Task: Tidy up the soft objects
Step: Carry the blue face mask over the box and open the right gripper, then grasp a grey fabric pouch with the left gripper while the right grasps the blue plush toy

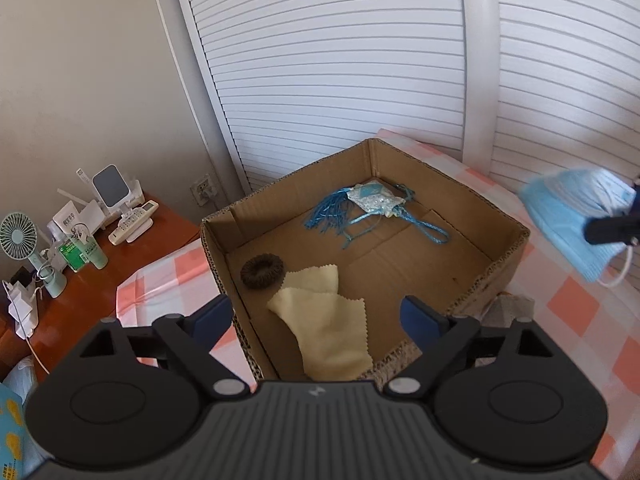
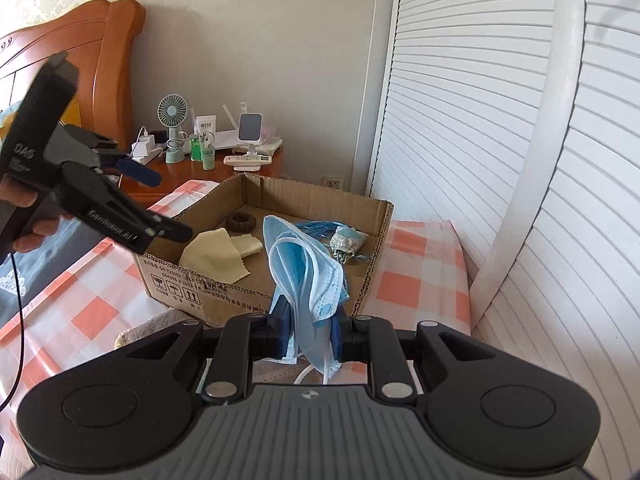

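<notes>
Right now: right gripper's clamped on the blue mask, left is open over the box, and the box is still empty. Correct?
Not empty. The left wrist view shows the box holding a yellow cloth, brown hair tie and blue tasselled sachet. Right gripper does clamp the mask; left gripper is open.

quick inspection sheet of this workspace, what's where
surface: checked tablecloth, orange and white, under the box
job's things: cardboard box holds a yellow cloth, a brown hair tie and a blue tasselled sachet; blue face masks held in front of the box
clutter: nightstand with fan, bottles, remote
grippers: left tool open above the box; right tool shut on the masks
cables: white charger cable by the nightstand
surroundings: slatted white doors, wooden headboard
</notes>
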The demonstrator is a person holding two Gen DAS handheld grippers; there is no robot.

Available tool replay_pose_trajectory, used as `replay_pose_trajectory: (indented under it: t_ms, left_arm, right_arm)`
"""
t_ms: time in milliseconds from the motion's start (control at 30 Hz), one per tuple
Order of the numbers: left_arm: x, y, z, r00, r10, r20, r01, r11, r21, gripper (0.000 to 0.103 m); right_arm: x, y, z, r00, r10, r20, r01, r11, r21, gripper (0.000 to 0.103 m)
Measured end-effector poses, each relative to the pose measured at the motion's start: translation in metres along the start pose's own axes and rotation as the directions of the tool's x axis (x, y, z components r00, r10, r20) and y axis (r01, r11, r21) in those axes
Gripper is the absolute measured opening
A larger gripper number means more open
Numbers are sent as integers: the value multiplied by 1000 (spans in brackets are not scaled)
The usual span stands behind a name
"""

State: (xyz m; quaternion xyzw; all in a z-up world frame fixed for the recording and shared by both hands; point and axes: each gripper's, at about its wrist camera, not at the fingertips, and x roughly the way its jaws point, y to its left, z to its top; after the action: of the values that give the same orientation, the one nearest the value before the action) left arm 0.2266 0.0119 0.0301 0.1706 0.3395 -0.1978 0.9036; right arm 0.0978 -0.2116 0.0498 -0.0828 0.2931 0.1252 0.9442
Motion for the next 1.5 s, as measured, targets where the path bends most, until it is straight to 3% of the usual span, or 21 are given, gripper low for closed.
replay_pose_trajectory:
  t_ms: [267,533,600,633,667,733,1267,1500]
  left_arm:
    - [-49,0,-38,1000,17,22,-16,999,-51,94]
    - [-74,4,-77,998,43,40,-38,991,-126,94]
    - [-76,2,-82,998,42,38,-37,990,-133,94]
    - [-76,1,-84,999,37,37,-31,991,-134,94]
    - [-75,0,-86,999,30,35,-25,991,-134,94]
    - [-74,-3,-90,999,20,28,-17,992,-126,94]
    - [-83,-13,-104,999,46,25,-41,987,-155,95]
    - [-89,-20,-113,990,136,42,-124,969,-214,101]
  right_arm:
    - [26,-2,38,1000,0,-2,0,1000,29,23]
    - [74,8,69,999,-8,-33,10,998,65,24]
    - [88,9,75,999,-24,-42,28,995,93,43]
    - [93,9,76,998,-35,-49,40,994,104,72]
    - [95,10,76,998,-45,-48,50,993,103,93]
    - [95,14,73,998,-61,-21,63,994,92,103]
    - [68,34,30,991,-88,-102,100,988,116,103]
    - [72,54,-10,981,-75,-179,100,986,135,103]
